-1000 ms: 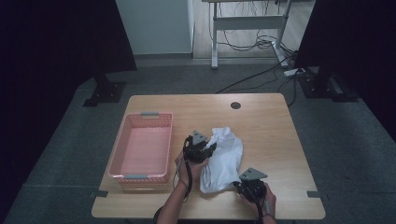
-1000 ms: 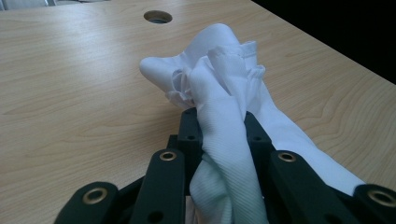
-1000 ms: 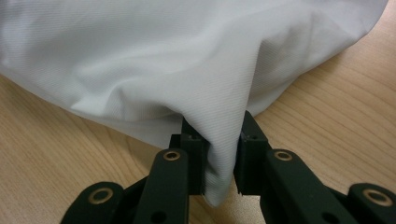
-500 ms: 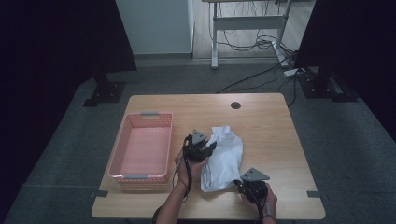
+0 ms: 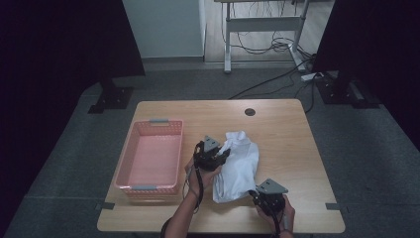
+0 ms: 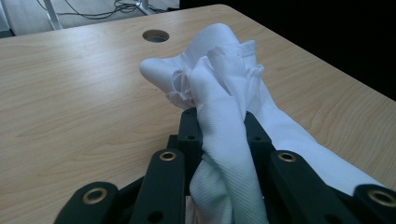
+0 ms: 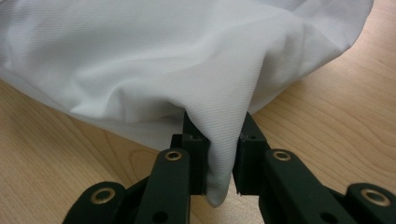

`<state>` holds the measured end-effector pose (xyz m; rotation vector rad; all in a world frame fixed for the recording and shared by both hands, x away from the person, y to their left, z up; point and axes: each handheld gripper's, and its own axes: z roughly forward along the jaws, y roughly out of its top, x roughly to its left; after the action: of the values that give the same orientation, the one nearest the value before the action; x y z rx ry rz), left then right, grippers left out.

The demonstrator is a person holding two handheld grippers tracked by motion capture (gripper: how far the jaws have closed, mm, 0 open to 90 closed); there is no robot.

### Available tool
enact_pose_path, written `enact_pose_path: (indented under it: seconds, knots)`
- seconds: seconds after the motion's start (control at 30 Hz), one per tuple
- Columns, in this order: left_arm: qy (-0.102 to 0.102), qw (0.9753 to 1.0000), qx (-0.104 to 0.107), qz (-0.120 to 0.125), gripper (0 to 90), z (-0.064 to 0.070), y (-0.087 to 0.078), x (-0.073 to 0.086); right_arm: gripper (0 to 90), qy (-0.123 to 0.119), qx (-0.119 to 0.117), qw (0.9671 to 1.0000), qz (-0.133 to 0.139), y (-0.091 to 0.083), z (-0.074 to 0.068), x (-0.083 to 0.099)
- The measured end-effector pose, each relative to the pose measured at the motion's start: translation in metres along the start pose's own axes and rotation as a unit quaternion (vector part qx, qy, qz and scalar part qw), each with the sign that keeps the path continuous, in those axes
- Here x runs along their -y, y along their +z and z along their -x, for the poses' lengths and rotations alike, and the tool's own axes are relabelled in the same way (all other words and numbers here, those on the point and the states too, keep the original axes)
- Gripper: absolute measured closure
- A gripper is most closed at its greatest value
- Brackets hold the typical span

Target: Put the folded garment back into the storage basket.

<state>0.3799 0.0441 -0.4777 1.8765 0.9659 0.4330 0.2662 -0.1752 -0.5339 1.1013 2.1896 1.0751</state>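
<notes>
A: Item one, nearest: right gripper [image 5: 261,197], at the near end of the cloth [image 5: 238,167]; state?

B: Jaws narrow, a fold of cloth [image 7: 219,154] pinched between them; the corner hangs just below the pads; table [image 7: 327,116] bare beneath.

A: Item two: left gripper [image 5: 218,157]?

B: At the cloth's left edge, farther up; jaws narrow on a bunched ridge of cloth [image 6: 224,140]; collar-like hems crumple just beyond the tips.

A: Item three: the cloth itself?

B: White; lies crumpled along the table [image 5: 277,124], near end to far end, right of the basket [image 5: 151,158] and apart from it; basket pink, nothing seen inside; cable hole [image 5: 250,112] beyond the cloth's far end.

A: Handling note for the step in hand?

B: Judged: both grips are thin, so keep the jaws pressed; lift the two ends together and evenly; draw them apart only until the cloth is taut, not further, or the near corner may slip; carry it clear of the basket's rim.

A: Change against the earlier frames?

B: Slight; left gripper has edged a little along the cloth's left edge; right gripper much where it was; cloth and basket unmoved.
</notes>
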Motion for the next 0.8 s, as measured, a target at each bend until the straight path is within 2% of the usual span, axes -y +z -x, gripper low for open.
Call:
enact_pose_path:
  seconds: [0.8]
  knots:
    - [0.009, 0.9998, 0.001, 0.019, 73.9, 0.002, -0.013, -0.011, 77.8, -0.012, 0.011, 0.9996, 0.023, -0.011, -0.004, -0.008]
